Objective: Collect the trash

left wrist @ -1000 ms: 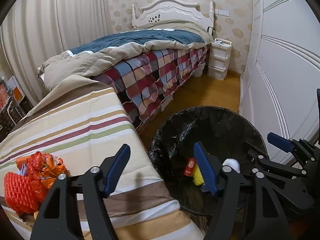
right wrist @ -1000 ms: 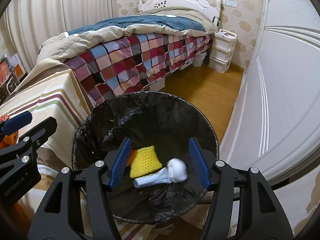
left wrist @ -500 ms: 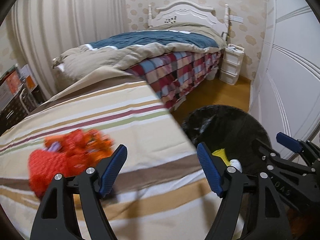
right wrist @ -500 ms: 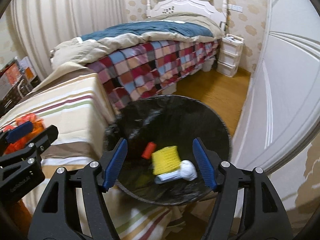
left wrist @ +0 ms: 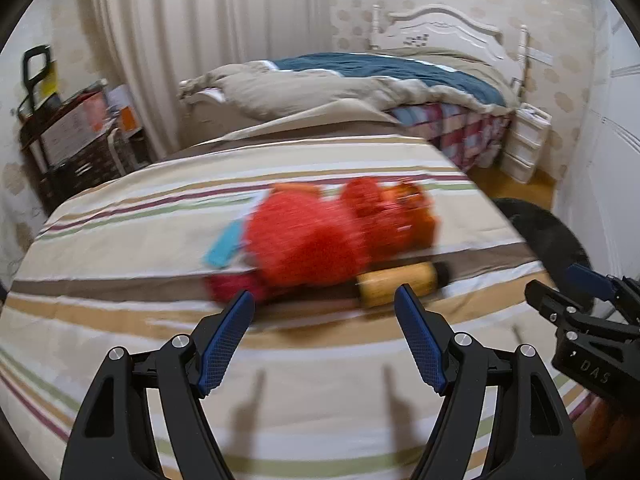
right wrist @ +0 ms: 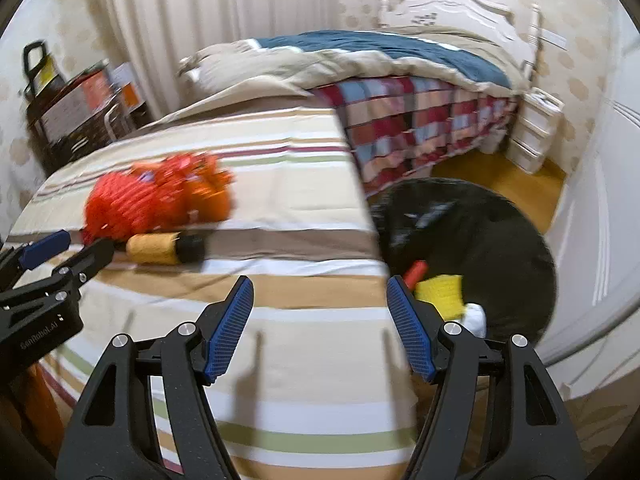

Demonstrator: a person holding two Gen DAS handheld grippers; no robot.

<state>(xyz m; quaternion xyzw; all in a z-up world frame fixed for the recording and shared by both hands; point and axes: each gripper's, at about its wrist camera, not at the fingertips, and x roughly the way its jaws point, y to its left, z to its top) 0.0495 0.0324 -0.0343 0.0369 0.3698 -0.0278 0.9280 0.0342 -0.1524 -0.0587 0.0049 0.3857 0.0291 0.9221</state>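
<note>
A heap of trash lies on the striped table: a red foam net (left wrist: pixel 304 240) (right wrist: pixel 120 204), crumpled orange wrappers (left wrist: pixel 396 212) (right wrist: pixel 192 184), a yellow roll with a black end (left wrist: pixel 400 280) (right wrist: pixel 160 248) and a blue scrap (left wrist: pixel 222 250). My left gripper (left wrist: pixel 324 340) (right wrist: pixel 56 248) is open and empty, just short of the heap. My right gripper (right wrist: pixel 320 324) (left wrist: pixel 576 280) is open and empty over the table's right edge. The black-lined bin (right wrist: pixel 516 232) (left wrist: pixel 548 232) holds a yellow net (right wrist: pixel 440 290), a red piece and a white item.
A bed with a plaid cover (right wrist: pixel 420 112) stands behind the table. White drawers (right wrist: pixel 532 136) sit by the headboard. A white wardrobe (right wrist: pixel 600 200) runs along the right. A dark shelf with boxes (left wrist: pixel 76 140) stands at the left.
Both grippers swung left from over the bin to over the table. The trash heap now lies in front of the left gripper. Both stayed open and empty.
</note>
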